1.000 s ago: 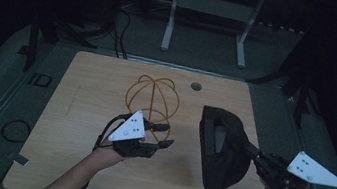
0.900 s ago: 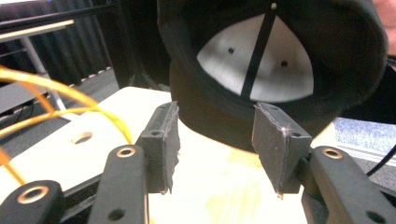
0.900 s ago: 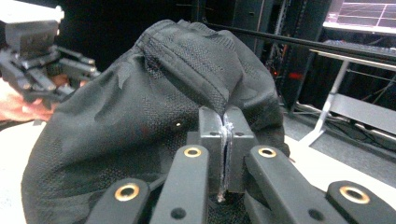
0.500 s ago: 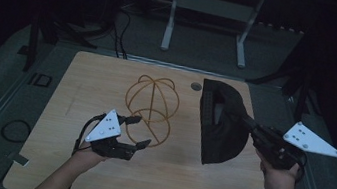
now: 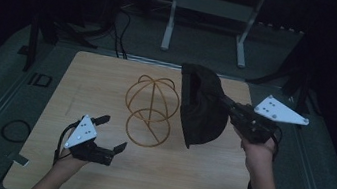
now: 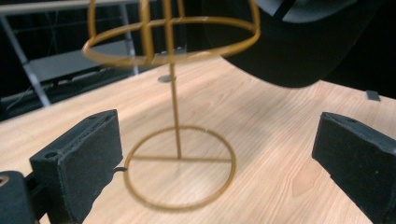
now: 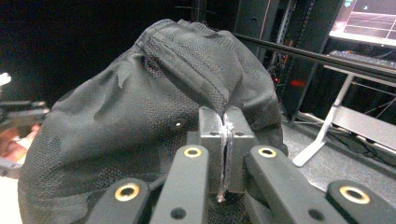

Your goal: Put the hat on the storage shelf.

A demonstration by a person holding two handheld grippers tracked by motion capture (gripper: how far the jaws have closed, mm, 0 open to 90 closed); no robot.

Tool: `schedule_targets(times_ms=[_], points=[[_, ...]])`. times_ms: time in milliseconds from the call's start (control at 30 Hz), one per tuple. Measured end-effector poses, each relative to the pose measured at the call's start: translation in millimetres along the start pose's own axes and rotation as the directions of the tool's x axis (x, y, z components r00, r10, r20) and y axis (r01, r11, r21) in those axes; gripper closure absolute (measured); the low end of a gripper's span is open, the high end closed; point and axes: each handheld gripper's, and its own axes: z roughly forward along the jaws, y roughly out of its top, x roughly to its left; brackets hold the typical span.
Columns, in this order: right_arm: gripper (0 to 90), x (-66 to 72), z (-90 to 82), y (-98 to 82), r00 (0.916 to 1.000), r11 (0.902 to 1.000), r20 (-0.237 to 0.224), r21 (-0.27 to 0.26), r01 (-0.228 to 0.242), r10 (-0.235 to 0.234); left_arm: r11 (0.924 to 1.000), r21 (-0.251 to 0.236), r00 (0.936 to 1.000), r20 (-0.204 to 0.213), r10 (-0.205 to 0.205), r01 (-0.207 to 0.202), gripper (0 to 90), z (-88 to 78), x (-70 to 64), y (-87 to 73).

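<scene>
Your right gripper [image 5: 229,108] has its jaws pinched shut on a fold of the black cap [image 5: 201,107], and in the right gripper view the fabric is clamped thin between the two pads, so the hold looks secure but narrow. The cap hangs in the air over the right half of the table [image 5: 108,75], just beside the gold wire hat stand [image 5: 150,109], which sits near the table's middle, a little toward the far edge. The cap's opening seems to face the stand.

The step in hand looks like seating the cap on the stand's wire dome. To do it well, raise the cap until its lower rim clears the top of the dome, carry it across until the opening is centred over the dome, then lower it straight. The stand is light wire on a ring base, so a sideways push from the fabric could tip or slide it.

Your left gripper [image 5: 102,132] is spread wide and empty, low over the near left part of the table, with the stand's base ring between its jaws in its own view. You could use it to steady the stand.

I can read no brand or label on the cap or stand.
</scene>
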Motion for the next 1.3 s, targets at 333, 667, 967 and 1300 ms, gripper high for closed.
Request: schedule_targets(times_ms=[333,667,967,1300], points=[[88.6,11.6,34.9,6.6,0.9992,0.999,-0.039,0.043,0.005,-0.003,0.9995,0.001,0.9924,-0.118,-0.033,0.033,2.2,-22.5,6.6,-37.1],[88.6,19.7,63.3,3.1,0.996,0.9966,-0.086,0.081,-0.014,0.021,0.9973,0.003,0.9829,-0.169,-0.072,0.074,2.2,-26.1,13.2,-55.7],[88.5,27.6,88.0,0.4,0.9916,0.9935,-0.123,0.111,-0.026,0.04,0.9983,0.015,0.982,-0.181,-0.054,0.057,2.2,-25.5,12.0,-58.2],[88.2,39.3,108.6,1.0,0.9906,0.99,-0.134,0.141,-0.008,0.027,0.9984,0.005,0.9826,-0.177,-0.055,0.057,2.3,-28.0,11.5,-57.0]])
